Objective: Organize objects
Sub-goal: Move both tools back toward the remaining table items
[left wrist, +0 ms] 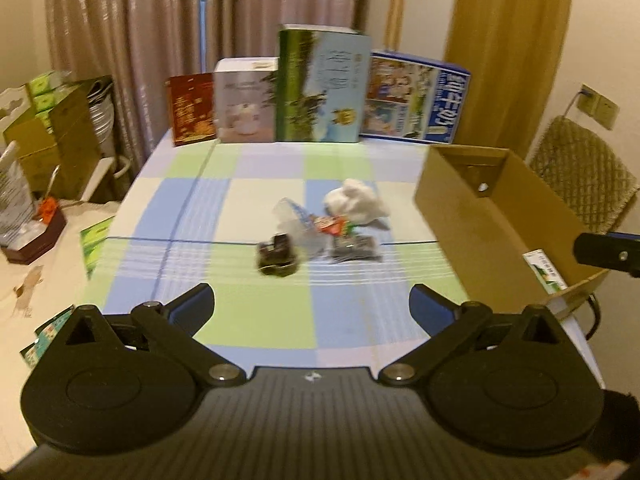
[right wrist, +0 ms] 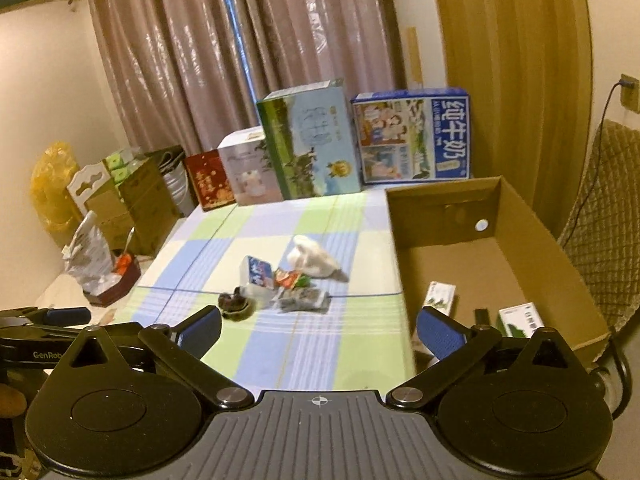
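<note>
Both the left hand-held gripper and right hand-held gripper gape empty, low in frame, above the checked tabletop, where five small items cluster mid-frame: one white cloth, three packets and one dark toy, left of the cardboard box holding two cartons.

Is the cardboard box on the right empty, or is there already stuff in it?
Not empty. The open-topped cardboard box already holds a few small cartons near its front end; the rest of its floor looks bare.

The right tool gapes empty above the checked tablecloth, small blurred items ahead, possibly snack packets.
</note>
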The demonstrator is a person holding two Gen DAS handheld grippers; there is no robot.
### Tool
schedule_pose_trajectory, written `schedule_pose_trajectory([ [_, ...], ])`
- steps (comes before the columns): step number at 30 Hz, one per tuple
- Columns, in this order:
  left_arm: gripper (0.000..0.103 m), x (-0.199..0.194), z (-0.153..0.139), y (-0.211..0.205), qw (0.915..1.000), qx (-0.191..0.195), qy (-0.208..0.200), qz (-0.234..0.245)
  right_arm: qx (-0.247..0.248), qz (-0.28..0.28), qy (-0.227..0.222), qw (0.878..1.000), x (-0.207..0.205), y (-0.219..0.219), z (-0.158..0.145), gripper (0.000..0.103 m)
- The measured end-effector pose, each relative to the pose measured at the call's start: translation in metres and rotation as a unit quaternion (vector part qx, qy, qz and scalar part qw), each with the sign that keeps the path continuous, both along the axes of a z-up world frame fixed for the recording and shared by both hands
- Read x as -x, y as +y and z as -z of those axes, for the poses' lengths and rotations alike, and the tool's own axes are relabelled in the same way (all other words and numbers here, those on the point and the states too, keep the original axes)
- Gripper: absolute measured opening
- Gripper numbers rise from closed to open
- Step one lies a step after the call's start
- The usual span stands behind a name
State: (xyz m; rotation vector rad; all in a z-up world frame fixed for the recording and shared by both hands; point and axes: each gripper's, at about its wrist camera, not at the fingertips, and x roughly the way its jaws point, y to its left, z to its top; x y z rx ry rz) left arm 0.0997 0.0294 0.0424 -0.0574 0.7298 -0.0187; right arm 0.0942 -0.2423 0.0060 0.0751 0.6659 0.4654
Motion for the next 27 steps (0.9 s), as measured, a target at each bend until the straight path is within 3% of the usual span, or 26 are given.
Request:
schedule_pose_trajectory([
  [11,0.102,-0.008,0.019,0.038,0.9995,-0.001,0.012,-0.029,0.009,-0.034,0.006,0.999,-0.013,0.031,0.018,0.101],
  [27,0.102,-0.071,0.066,0.05,0.9993,0.006,0.03,-0.022,0.05,-0.057,0.026,0.997,-0.072,0.078,0.075,0.101],
])
